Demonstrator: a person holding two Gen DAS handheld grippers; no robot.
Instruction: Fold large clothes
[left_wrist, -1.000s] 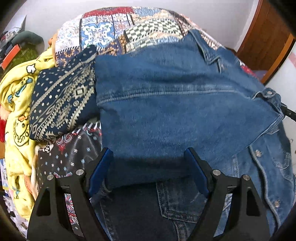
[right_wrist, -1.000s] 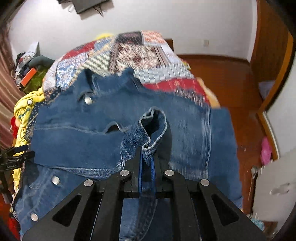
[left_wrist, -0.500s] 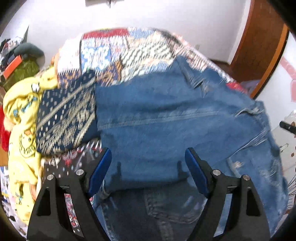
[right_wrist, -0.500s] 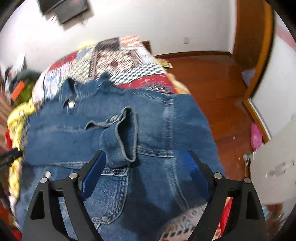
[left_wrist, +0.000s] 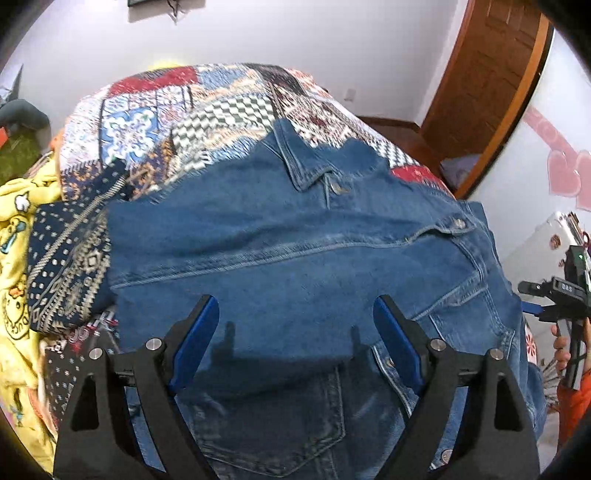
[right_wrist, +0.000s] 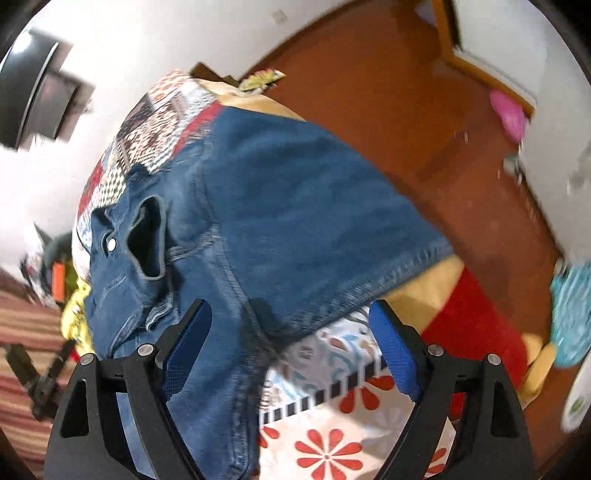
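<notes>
Your denim jacket (left_wrist: 295, 251) lies partly folded on the patchwork bed (left_wrist: 207, 110), its long axis running left to right. Both the left gripper (left_wrist: 295, 343) and right gripper (right_wrist: 290, 350) hover spread and empty; the right sits nearest the hem corner (right_wrist: 424, 258).

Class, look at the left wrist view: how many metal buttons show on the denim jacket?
3 clear on the denim jacket: one below the collar, one on the chest pocket flap, one low beside the right finger. Folds and blur may hide more.
</notes>
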